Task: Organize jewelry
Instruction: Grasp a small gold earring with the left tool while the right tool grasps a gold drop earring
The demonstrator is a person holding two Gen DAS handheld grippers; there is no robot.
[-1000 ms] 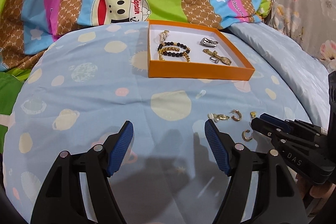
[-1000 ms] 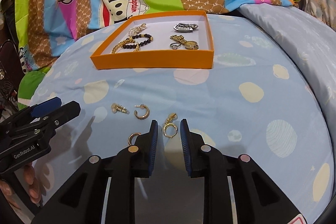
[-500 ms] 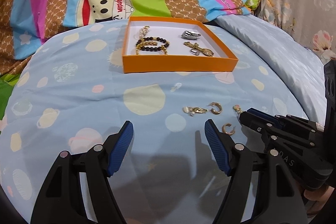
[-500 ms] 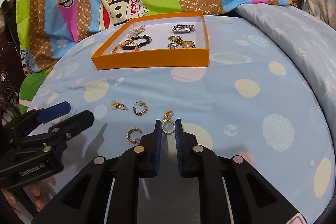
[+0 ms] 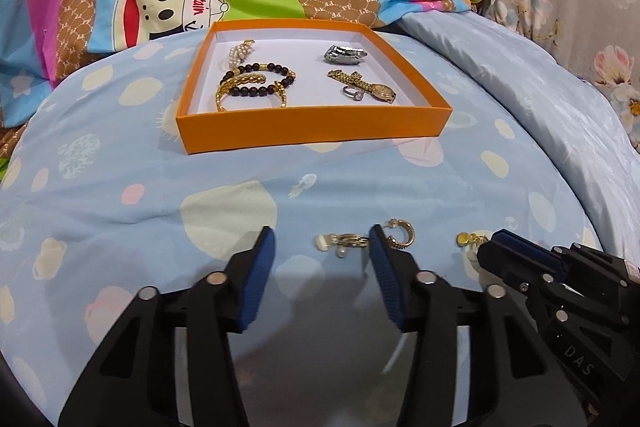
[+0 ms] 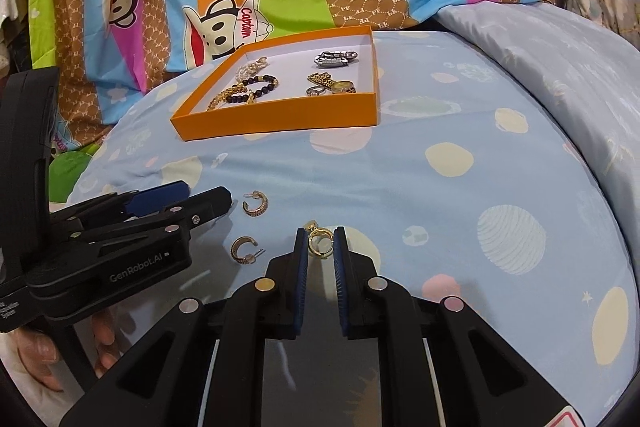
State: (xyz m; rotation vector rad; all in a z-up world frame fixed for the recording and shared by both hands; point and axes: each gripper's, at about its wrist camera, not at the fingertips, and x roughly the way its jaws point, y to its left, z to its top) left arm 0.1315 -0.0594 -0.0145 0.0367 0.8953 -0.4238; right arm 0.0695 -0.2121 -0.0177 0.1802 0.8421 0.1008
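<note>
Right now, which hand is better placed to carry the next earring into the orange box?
Probably right. The right tool is already closed around a gold earring, while the left tool, whose jaws have just been closing, has only a pearl earring lying between its tips, not gripped. The orange box lies ahead.

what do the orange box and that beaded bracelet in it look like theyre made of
Orange box: probably cardboard, going by its thin, straight, matte walls and white lining.

Beaded bracelet: dark round beads with a dull sheen, perhaps stone, wood or glass, which cannot be told from here, plus shiny gold-coloured spacers that look like metal.
</note>
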